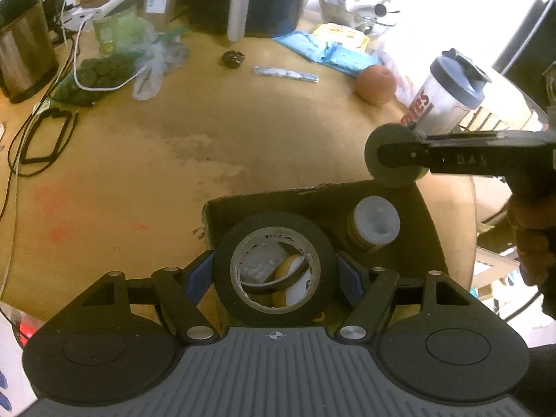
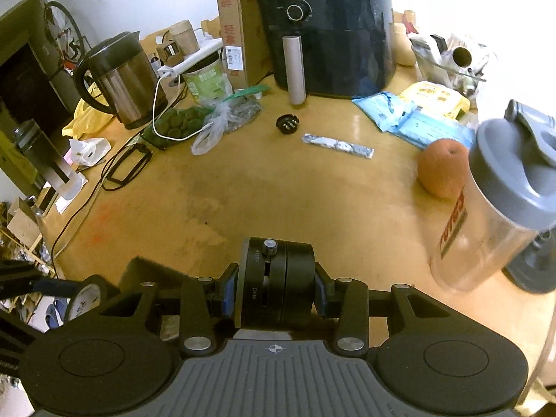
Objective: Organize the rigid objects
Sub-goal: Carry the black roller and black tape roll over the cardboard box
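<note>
Left tool [image 1: 274, 274] pinching big black tape roll [image 1: 274, 267] upright over open brown cardboard box [image 1: 431, 229] — lined up for drop-in. Right tool [image 2: 276, 293] clamping round black switched puck [image 2: 278, 285] just above counter [image 2: 312, 187] beside box — waiting its turn, likely.

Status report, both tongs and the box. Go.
Left tongs shut on black tape roll, over cardboard box. Right tongs shut on black round switch device, beside box. White-capped jar already in box. Nothing blocking.
</note>
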Available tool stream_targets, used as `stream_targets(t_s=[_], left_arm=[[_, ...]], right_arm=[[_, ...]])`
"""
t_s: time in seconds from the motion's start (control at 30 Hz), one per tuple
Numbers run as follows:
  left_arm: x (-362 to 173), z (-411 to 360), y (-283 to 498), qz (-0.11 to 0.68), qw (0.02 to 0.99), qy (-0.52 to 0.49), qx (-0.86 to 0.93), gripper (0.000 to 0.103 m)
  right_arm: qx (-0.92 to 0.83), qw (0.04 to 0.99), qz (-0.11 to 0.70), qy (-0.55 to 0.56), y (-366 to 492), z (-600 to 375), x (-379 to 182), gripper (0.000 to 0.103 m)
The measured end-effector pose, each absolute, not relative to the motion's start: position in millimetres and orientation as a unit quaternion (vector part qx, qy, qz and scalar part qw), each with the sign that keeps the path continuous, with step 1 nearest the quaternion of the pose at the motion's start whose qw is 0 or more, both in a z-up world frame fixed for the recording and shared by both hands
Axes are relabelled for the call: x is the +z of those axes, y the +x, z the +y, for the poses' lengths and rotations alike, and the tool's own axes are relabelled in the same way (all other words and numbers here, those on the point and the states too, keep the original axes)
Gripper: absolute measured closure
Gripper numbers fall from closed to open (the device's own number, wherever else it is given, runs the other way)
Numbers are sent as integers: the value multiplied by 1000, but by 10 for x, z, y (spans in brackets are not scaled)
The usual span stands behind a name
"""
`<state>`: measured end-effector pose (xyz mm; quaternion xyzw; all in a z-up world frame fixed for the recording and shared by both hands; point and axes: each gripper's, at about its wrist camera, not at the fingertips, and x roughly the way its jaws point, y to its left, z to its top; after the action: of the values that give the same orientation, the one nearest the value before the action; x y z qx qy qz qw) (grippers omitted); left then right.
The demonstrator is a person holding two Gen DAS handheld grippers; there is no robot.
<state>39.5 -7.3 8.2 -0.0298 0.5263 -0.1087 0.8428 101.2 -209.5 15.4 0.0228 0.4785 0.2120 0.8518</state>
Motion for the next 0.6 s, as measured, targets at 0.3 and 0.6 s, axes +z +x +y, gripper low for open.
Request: stream_targets(t_s=[0.3, 0.6], left_arm=[[218, -103, 455, 482, 870, -19, -100, 22], [185, -84, 296, 490, 865, -28, -102, 21]], right_arm=[[199, 853, 482, 37, 797, -2163, 177, 58], [185, 853, 486, 45, 583, -2242, 186, 58]])
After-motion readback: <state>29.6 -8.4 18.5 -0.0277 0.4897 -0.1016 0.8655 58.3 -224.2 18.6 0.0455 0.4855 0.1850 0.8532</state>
